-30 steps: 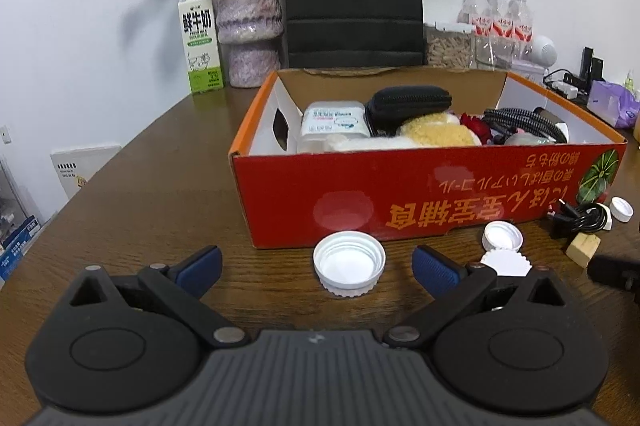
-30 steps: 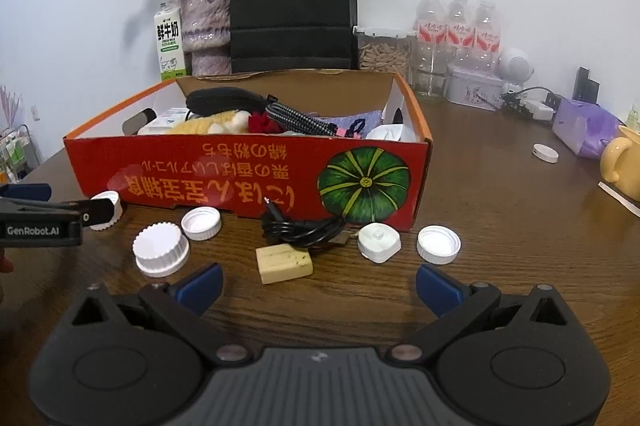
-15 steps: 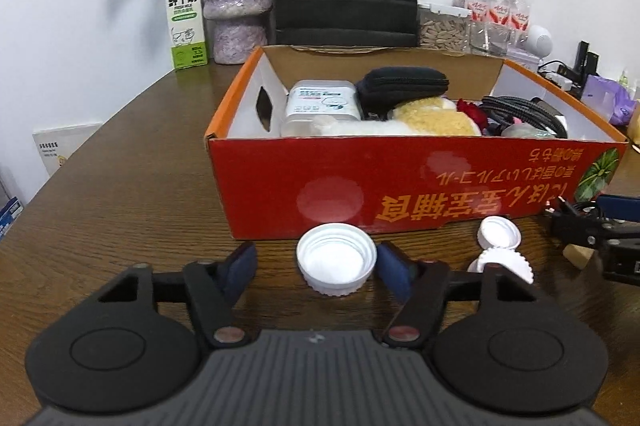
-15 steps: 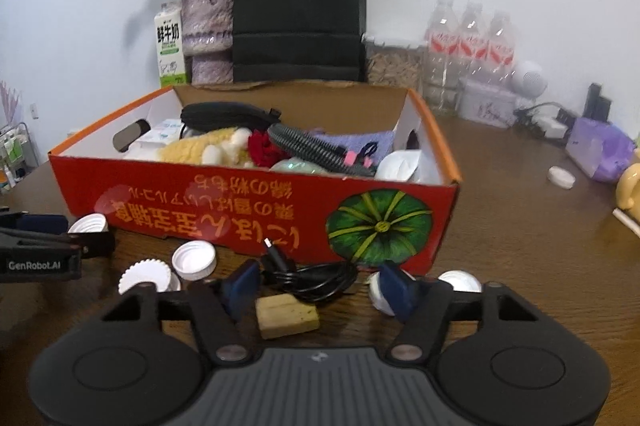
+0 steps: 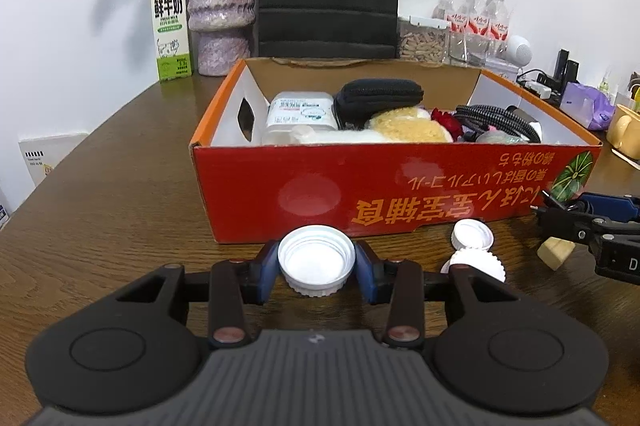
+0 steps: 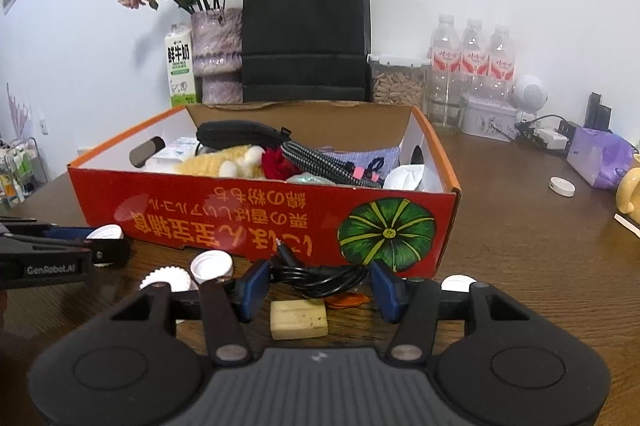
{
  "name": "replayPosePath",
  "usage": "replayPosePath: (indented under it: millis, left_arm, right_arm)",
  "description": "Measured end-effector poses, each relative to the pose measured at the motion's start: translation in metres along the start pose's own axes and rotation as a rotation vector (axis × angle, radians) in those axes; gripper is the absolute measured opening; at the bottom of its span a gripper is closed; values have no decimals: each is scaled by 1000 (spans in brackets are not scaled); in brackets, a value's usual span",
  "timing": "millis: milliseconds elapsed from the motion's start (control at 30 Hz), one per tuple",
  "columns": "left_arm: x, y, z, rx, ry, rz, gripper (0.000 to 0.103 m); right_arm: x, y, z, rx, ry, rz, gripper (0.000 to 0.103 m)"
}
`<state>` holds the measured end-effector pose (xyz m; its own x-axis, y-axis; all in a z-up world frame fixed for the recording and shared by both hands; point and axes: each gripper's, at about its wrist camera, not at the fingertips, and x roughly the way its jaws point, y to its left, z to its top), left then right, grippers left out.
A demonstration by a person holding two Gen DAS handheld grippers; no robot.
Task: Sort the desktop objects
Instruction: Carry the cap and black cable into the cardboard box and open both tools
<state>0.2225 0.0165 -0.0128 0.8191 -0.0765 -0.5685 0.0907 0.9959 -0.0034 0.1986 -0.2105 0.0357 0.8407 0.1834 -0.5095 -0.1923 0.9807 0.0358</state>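
White cap pinched by closing left tool, brown wooden table, white wall

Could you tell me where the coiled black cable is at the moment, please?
In the right wrist view the black cable lies on the table against the red box, between the right gripper fingers, behind the beige block.

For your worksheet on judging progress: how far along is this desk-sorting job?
Done: the red box already holds a black pouch, a plush toy and cables. In hand: the left hand-held gripper is closing on a white lid; the right hand-held gripper is closing around the black cable. Left: the other lids and the beige block.
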Motion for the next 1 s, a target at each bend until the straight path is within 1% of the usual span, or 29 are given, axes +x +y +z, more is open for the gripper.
replayPosePath:
  millis: [167, 300, 433, 500, 633, 833, 933, 1000]
  left_arm:
    - [-20, -1, 0, -5, -93, -6, 41]
    - [-40, -2, 8, -24, -162, -19, 41]
    - [-53, 1, 28, -38, -216, -36, 41]
    - [-54, 1, 41, -35, -241, -33, 41]
    - [-47, -1, 68, -22, -278, -7, 41]
    - [-18, -5, 99, -25, -276, 11, 41]
    - [1, -7, 108, -21, -280, 19, 41]
    - [15, -7, 108, -28, -279, 34, 41]
  right_arm:
    - [-13, 2, -2, 10, -40, 11, 54]
    - [-30, 5, 2, 4, -102, 23, 54]
    - [-43, 6, 17, -16, -162, 29, 54]
    - [-46, 7, 28, -26, -191, 28, 54]
    - [-43, 7, 54, -32, -240, 20, 54]
    - [-17, 2, 89, -14, -267, 1, 54]
    - [2, -4, 101, 11, -281, -2, 54]
    - [14, -9, 104, 32, -285, 8, 54]
